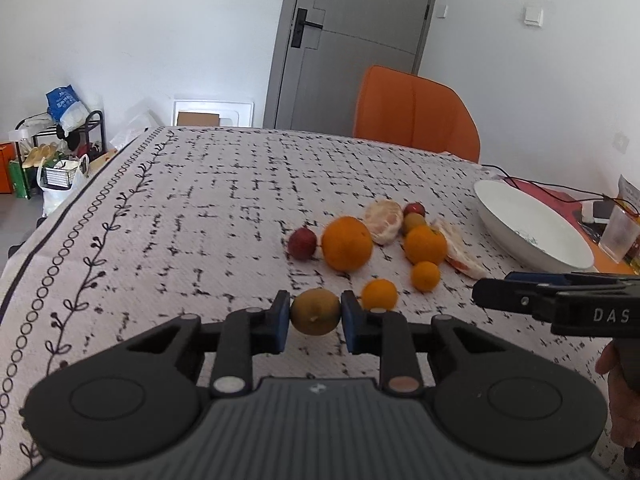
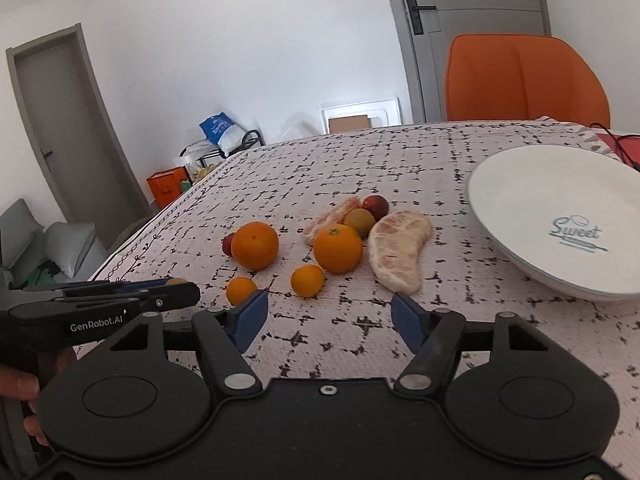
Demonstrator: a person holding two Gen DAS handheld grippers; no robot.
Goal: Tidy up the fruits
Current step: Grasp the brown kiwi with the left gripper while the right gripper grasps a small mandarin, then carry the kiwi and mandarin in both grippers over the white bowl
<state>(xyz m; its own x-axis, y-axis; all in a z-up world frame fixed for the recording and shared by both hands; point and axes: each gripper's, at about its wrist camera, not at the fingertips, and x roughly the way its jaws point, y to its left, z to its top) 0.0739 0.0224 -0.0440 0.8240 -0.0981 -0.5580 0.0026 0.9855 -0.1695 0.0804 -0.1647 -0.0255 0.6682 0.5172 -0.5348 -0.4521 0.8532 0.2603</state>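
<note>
1. Left gripper (image 1: pixel 315 316) clamped on kiwi (image 1: pixel 315 312), near front edge of table (image 1: pixel 168 216). Round, firm: could squirt out if squeezed off-centre.
2. Right gripper (image 2: pixel 325 316) jaws apart, nothing between; small orange (image 2: pixel 307 281) just beyond. Could nudge it rolling.
3. Plate (image 2: pixel 520 184) at right edge, no fruit on it; long carry risks a drop.

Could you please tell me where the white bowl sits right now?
The white bowl stands on the right side of the table in both views, just right of the peeled pomelo segment.
</note>
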